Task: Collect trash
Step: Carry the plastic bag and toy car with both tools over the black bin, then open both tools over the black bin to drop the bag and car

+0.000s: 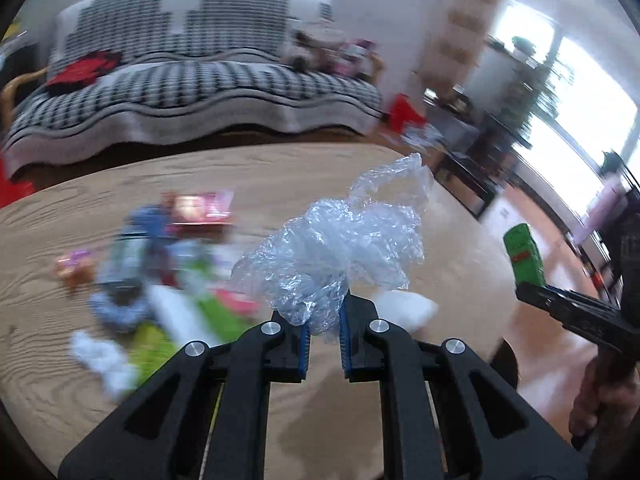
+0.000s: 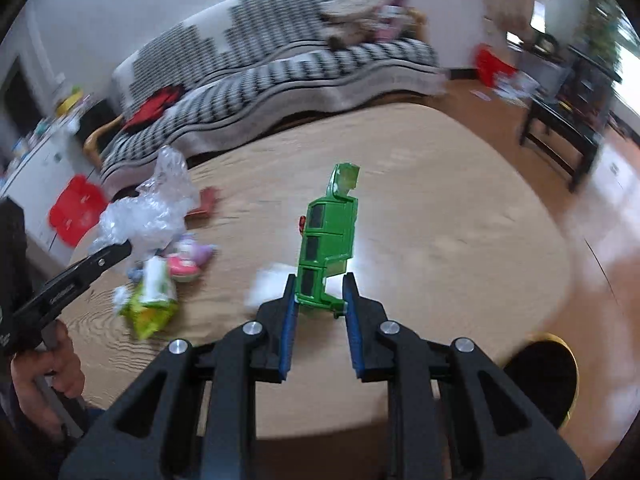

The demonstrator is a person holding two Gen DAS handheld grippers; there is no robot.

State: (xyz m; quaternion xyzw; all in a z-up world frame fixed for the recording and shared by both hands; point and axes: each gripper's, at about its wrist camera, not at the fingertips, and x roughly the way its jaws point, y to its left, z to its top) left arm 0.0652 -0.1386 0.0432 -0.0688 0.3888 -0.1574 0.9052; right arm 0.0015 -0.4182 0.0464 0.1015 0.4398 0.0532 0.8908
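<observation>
My left gripper (image 1: 324,314) is shut on a crumpled clear plastic bag (image 1: 344,236), held up above the round wooden table (image 1: 280,168). My right gripper (image 2: 321,292) is shut on a flattened green carton (image 2: 328,240) that stands upright between its blue pads. From the right wrist view, the left gripper (image 2: 120,249) and its plastic bag (image 2: 148,208) show at the left. The right gripper's finger (image 1: 532,294) carries the green carton (image 1: 524,256) at the right edge of the left wrist view. A blurred heap of wrappers (image 1: 160,272) lies on the table.
A white tissue wad (image 1: 404,306) lies just beyond the left fingers. A striped sofa (image 1: 192,80) stands behind the table. A dark side table (image 2: 568,128) is at the far right, a dark round stool (image 2: 544,376) beside the table's edge. A hand (image 2: 44,364) grips the left tool.
</observation>
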